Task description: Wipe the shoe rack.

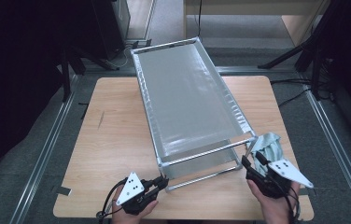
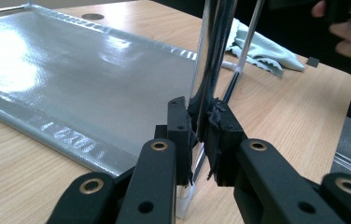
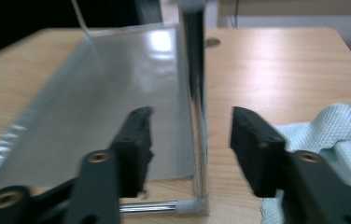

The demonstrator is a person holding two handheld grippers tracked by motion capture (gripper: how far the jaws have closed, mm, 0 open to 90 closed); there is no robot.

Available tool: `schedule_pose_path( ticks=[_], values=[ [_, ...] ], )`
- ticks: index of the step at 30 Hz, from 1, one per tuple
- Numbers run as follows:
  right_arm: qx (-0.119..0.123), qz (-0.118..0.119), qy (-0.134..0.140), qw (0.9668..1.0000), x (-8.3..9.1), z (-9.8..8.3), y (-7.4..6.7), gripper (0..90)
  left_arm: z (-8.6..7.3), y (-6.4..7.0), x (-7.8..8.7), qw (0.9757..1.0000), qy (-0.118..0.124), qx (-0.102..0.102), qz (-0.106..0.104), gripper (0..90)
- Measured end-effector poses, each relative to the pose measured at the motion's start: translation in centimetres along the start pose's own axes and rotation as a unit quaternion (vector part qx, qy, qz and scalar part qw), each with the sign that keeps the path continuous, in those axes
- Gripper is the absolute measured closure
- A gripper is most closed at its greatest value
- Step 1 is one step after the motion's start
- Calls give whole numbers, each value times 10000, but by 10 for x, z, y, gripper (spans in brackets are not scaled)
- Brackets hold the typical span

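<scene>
Two claws: left claw [image 2: 200, 135] clenched on rack post [image 2: 208, 60]; right claw [image 3: 190, 135] released.

Wooden table [image 1: 113, 140] under rack [image 1: 187, 98], cloth [image 1: 269, 145]

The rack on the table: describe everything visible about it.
The rack is a long frame of shiny metal tubes with white corner joints and a glossy grey sheet stretched between its rails. It stands on the wooden table, running away from the person. The left gripper is shut on its near-left post; the right gripper stands open around the near-right post. A pale cloth lies beside that corner.
</scene>
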State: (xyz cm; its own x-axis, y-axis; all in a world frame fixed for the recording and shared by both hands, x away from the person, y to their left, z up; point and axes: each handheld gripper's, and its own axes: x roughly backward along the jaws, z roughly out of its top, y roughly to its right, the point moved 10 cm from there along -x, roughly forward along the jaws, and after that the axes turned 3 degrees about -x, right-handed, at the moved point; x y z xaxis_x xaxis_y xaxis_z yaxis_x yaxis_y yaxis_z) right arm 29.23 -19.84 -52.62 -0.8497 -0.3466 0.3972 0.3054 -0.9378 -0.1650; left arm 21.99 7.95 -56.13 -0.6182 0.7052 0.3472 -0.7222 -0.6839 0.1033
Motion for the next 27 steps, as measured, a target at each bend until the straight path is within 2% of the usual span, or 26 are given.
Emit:
schedule_pose_path(
  ticks=[1, 3, 5, 6, 9, 13, 21, 27],
  values=[
    [34, -139, -74, 9999, -6, -2, 0, 591, 0, 0, 0, 10000, -1, -4, 3, 812],
    [-101, -245, -88, 9996, -14, -3, 0, 727, 0, -1, 1, 10000, -4, -2, 17, 812],
    [-167, -381, -86, 9991, -20, -2, 1, 791, -1, -2, 2, 10000, 11, 9, 44, 812],
    [-195, -356, -89, 9991, -22, -2, 0, 794, -1, -3, 3, 10000, 15, 21, 58, 812],
    [-72, -346, -69, 9993, -29, 0, -4, 799, -2, -5, 5, 9999, 19, 44, 95, 812],
    [-30, -435, -43, 9990, -43, 5, -7, 802, -2, -4, 6, 9998, 44, 49, 161, 812],
    [61, -515, -62, 9986, -83, 22, -10, 808, -2, 9, 0, 10000, 40, 39, -10, 812],
    [96, -554, -61, 9984, -115, 35, -15, 810, 0, 23, -11, 9997, 48, -20, -241, 811]
  ],
)
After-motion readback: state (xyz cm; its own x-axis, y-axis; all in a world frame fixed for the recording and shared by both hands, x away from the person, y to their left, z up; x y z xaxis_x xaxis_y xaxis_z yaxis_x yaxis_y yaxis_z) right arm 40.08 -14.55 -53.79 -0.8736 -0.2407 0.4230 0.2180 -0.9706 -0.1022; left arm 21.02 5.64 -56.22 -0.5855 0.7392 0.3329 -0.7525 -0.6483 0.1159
